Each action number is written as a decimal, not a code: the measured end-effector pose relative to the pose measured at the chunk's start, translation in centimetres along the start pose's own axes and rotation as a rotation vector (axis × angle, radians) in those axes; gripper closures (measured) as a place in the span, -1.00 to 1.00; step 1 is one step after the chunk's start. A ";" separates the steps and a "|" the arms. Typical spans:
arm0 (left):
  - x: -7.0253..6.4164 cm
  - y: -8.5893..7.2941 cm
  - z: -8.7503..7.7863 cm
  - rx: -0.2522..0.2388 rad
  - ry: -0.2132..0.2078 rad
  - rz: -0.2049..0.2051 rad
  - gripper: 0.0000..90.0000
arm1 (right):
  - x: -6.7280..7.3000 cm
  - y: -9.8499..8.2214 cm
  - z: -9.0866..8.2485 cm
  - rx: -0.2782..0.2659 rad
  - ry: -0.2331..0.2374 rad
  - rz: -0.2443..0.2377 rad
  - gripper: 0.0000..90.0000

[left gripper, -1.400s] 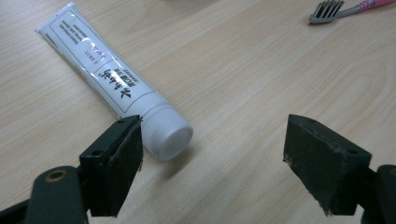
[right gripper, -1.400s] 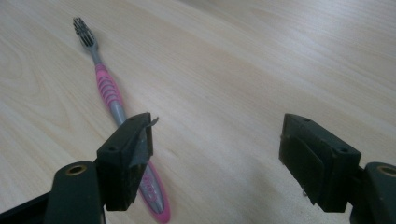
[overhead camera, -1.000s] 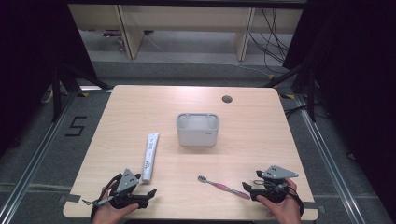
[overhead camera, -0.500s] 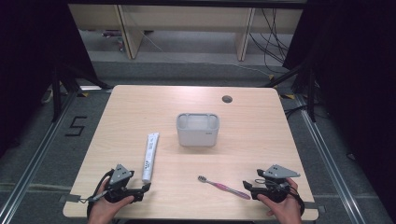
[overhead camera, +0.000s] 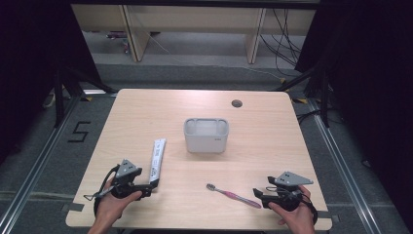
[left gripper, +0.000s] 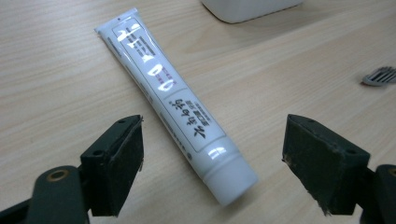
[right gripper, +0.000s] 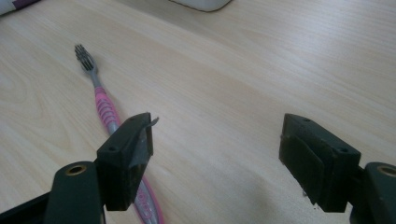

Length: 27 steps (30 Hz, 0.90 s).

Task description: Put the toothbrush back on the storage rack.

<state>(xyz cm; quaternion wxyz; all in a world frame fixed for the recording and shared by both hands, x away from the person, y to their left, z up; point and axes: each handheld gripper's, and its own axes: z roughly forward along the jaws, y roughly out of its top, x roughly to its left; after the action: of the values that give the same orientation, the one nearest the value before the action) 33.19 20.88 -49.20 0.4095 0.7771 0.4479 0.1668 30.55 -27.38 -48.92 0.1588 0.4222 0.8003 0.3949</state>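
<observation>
Since the earlier frame the left gripper (overhead camera: pixel 146 187) has come forward to the cap end of the tube (overhead camera: pixel 157 160), its fingers just closing a little though wide apart, pads off the tube; the right gripper (overhead camera: pixel 257 194) has kept its place.

From the high view, one tube, one toothbrush (overhead camera: pixel 233 195) and one bin (overhead camera: pixel 206 135) lie on the surface (overhead camera: pixel 272 146), with two grippers at its near edge. That view alone shows the whole bin, beyond both pairs of fingers, and a small hole (overhead camera: pixel 237 103) behind it.

Left gripper view: the tube (left gripper: pixel 175 102) lies slantwise, its cap between the fingers (left gripper: pixel 119 161) and its flat end beyond them; printed lettering shows here. Brush bristles (left gripper: pixel 379 76) sit at the right edge.

Right gripper view: fingers (right gripper: pixel 128 156) wide apart, gripping nothing. The toothbrush (right gripper: pixel 105 109) runs under the left finger, bristles far ahead, its pink ribbed handle partly hidden by that finger.
</observation>
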 end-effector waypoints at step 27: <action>0.2 -1.0 -1.0 0.036 -0.005 -0.008 -0.53 | 0.9 0.4 0.3 -0.003 0.089 -0.054 -0.13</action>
<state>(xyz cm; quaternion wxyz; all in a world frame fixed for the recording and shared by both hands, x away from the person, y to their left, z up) 32.14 21.81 -49.43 0.3974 0.7828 0.4530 0.1550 30.39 -26.37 -48.70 0.1341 0.3822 0.8171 0.4102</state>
